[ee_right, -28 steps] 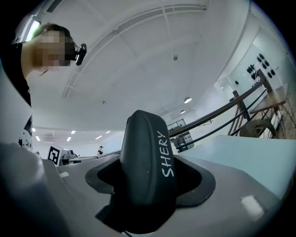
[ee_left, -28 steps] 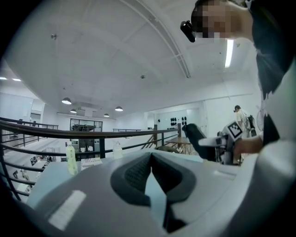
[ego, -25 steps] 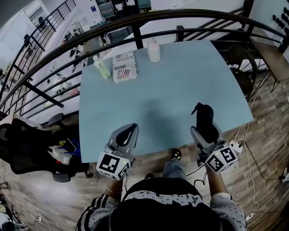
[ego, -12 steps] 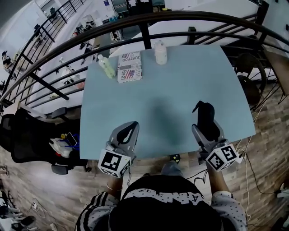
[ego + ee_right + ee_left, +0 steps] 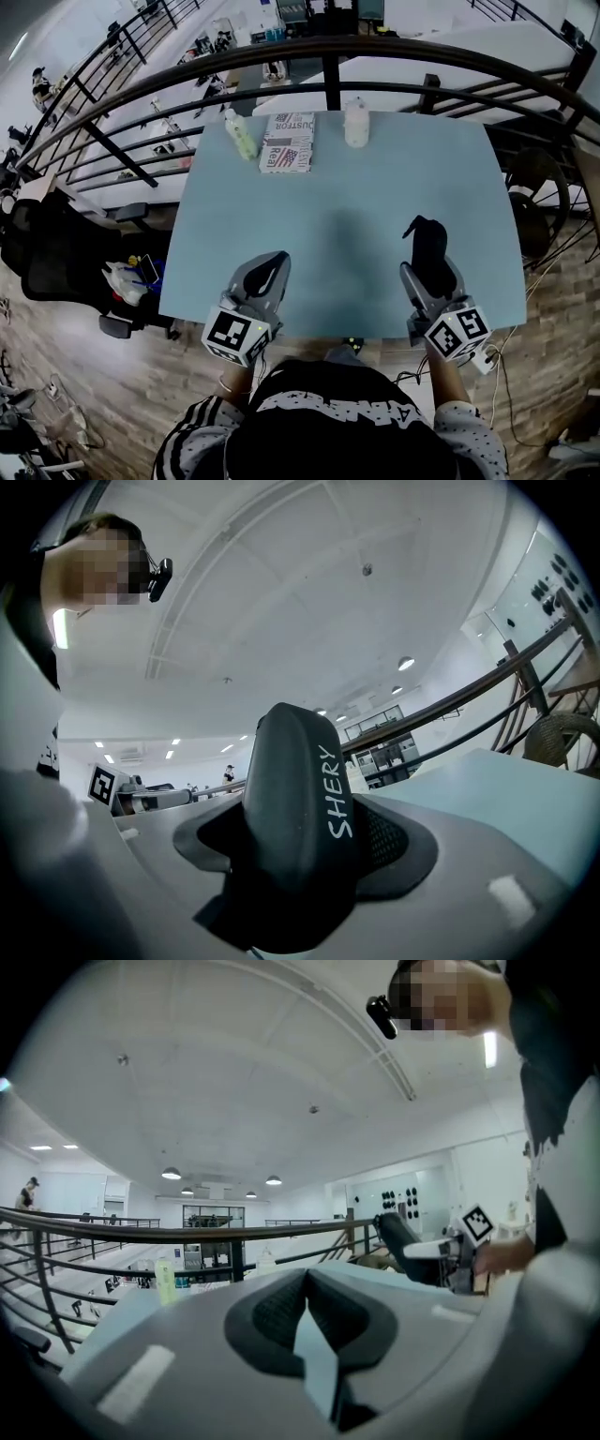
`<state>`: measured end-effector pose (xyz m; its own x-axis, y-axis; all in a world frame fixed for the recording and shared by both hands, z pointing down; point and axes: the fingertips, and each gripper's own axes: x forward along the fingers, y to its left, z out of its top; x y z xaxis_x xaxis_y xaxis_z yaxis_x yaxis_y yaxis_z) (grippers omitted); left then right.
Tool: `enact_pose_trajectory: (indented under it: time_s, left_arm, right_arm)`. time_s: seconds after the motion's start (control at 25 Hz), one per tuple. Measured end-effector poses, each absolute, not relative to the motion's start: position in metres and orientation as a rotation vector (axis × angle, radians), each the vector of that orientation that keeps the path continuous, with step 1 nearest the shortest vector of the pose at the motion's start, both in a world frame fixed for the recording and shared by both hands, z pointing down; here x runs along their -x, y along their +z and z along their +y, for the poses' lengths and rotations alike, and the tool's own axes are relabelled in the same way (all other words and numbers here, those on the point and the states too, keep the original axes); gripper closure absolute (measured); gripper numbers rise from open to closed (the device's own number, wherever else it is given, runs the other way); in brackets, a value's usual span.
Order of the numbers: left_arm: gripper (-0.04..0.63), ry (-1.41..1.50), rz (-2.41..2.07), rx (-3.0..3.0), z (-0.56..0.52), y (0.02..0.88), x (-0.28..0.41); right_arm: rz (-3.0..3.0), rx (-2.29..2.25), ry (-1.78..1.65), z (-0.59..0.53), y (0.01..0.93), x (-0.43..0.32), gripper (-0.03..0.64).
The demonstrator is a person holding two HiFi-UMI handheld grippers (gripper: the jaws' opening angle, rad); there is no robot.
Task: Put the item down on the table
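A black shoe (image 5: 427, 246) marked "SHERY" (image 5: 295, 799) stands upright in my right gripper (image 5: 427, 274), which is shut on it over the near right part of the light blue table (image 5: 375, 187). Whether the shoe touches the tabletop is hidden. In the right gripper view the shoe fills the space between the jaws of the right gripper (image 5: 302, 860). My left gripper (image 5: 270, 267) hovers over the table's near left edge. Its jaws meet with nothing between them, as the left gripper (image 5: 306, 1281) shows in its own view.
At the table's far edge stand a pale green bottle (image 5: 240, 134), a printed paper packet (image 5: 289, 142) and a white bottle (image 5: 356, 122). A dark metal railing (image 5: 328, 56) curves just behind them. A black chair (image 5: 56, 262) sits left of the table, cables on the floor at right.
The head view has shifted, so the table now sits more centred and further up. Both grippers keep much the same places at the near edge, the right still holding the shoe.
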<state>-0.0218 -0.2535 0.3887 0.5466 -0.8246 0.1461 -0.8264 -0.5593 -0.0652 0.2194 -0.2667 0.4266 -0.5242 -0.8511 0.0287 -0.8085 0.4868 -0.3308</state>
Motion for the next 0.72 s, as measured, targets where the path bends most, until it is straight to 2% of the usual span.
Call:
enact_pose_trajectory:
  time_s: [0.72]
  left_arm:
    - [0.595,0.277,-1.638,-2.657,-0.279,0.402,0.03]
  right_arm:
    - [2.757,1.437,-0.524,-0.322,0.482,-0.218,0.273]
